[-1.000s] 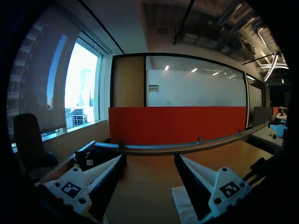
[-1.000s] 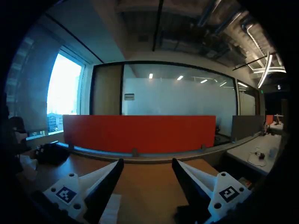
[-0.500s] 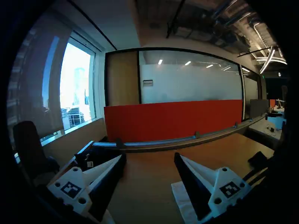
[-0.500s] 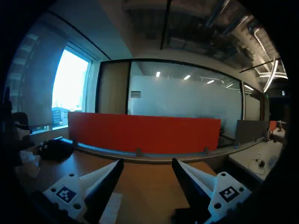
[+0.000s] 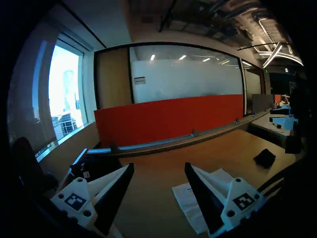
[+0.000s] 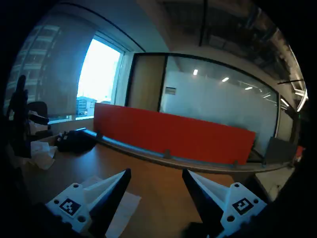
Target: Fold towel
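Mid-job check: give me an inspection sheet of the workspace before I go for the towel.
Surface: wooden desk.
Job's things: white towel lies flat on the desk, not gripped.
Clutter: black bag; crumpled white cloth; small black item.
Grippers: left gripper open; right gripper open; both hold nothing.
Cables: nothing seen.
Surroundings: red partition, window, glass wall.

Both views tilted down, rolled; more towel (image 5: 185,195) exposed.
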